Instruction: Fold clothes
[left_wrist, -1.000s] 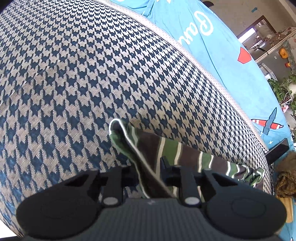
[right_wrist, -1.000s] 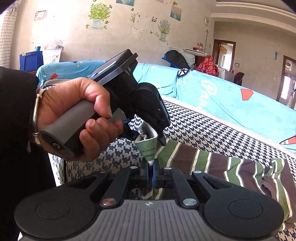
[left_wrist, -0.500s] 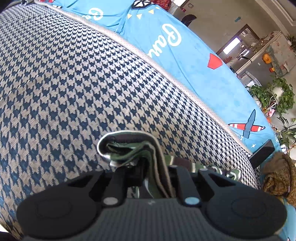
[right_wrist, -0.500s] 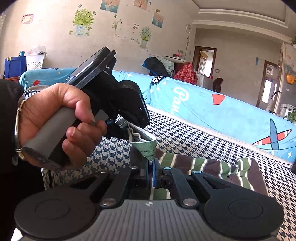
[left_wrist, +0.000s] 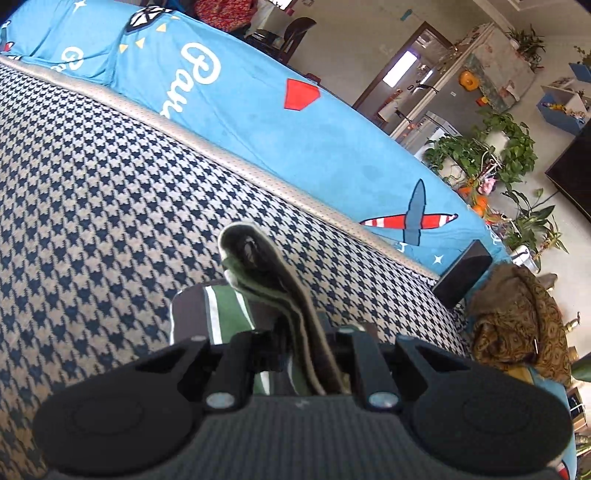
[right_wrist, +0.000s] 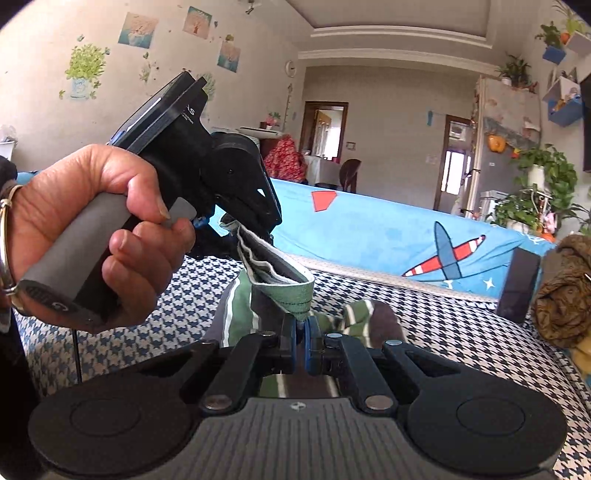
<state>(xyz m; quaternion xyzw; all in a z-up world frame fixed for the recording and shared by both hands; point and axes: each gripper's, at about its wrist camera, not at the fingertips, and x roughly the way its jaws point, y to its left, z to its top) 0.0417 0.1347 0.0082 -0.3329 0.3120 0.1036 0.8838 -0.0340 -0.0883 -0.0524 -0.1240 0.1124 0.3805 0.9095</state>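
Observation:
A green, brown and white striped garment (right_wrist: 236, 314) lies on the houndstooth-covered surface (left_wrist: 92, 192). My left gripper (left_wrist: 303, 336) is shut on a bunched edge of it (left_wrist: 258, 266), which sticks up between the fingers. My right gripper (right_wrist: 302, 325) is shut on a green corner of the same garment (right_wrist: 295, 295). In the right wrist view the left gripper (right_wrist: 236, 192), held in a hand, sits just above and left of my right gripper, with the cloth stretched between them. Both held ends are lifted above the rest of the garment.
A blue sofa cover with plane prints (left_wrist: 295, 122) runs along the far edge of the surface. A brown patterned cloth heap (left_wrist: 517, 321) and a dark box (left_wrist: 465, 273) sit at the right end. Potted plants (left_wrist: 491, 155) stand beyond.
Both grippers have lifted and tilted up with the garment edge, moving right along the surface. The cloth under them has folded over and more of the room shows.

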